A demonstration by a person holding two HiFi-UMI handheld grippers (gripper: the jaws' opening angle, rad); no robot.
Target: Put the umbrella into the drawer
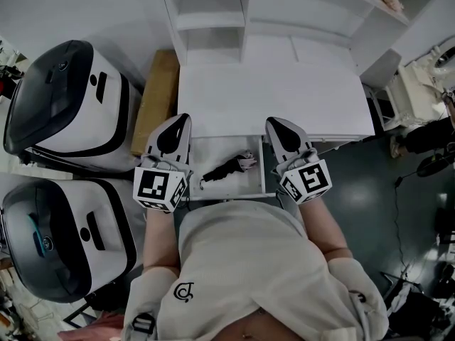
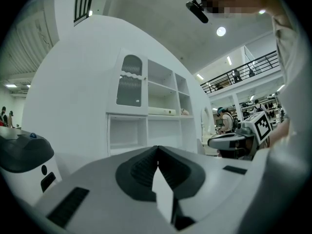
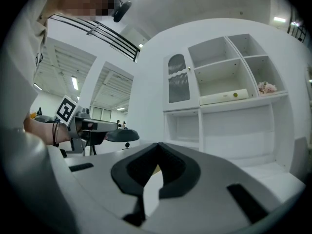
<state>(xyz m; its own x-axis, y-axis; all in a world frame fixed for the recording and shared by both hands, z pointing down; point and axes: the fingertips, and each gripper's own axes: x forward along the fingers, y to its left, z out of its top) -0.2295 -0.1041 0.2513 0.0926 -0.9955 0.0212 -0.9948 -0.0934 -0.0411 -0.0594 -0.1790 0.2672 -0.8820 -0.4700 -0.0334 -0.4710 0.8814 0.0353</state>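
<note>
With the umbrella (image 1: 229, 166) lying inside the open drawer (image 1: 261, 180) at centre frame, the left gripper (image 1: 183, 118) and right gripper (image 1: 273, 122), both closed and empty, should probably push its front squarely.

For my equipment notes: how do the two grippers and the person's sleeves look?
The left gripper and the right gripper both have white, rounded shells that narrow to a tip, with dark ribbed pads inside. Each carries a white cube with black square markers. The shirt and its sleeves are light, with a small dark logo. A dark band circles the left wrist.
</note>
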